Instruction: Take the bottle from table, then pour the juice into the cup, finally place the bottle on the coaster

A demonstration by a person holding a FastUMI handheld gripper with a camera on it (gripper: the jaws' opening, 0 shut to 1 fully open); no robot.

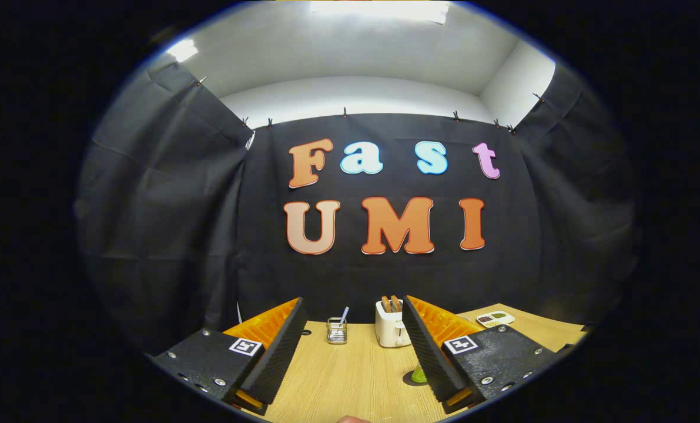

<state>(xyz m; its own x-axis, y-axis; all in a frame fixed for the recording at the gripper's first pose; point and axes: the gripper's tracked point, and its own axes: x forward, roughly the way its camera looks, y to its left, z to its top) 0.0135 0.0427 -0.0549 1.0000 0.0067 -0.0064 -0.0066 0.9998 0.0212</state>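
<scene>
The gripper (354, 346) is held with its fingers spread wide over the wooden table (350, 376), nothing between them, while what seems to be the green bottle (419, 374) peeks beside the right finger, the toaster (391, 324) and wire holder (337, 331) beyond.

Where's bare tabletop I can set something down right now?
The hand-held gripper is open; bare wooden table lies between its fingers, up to the wire holder and toaster. It is crowded beside the right finger, where a green item sits.
</scene>
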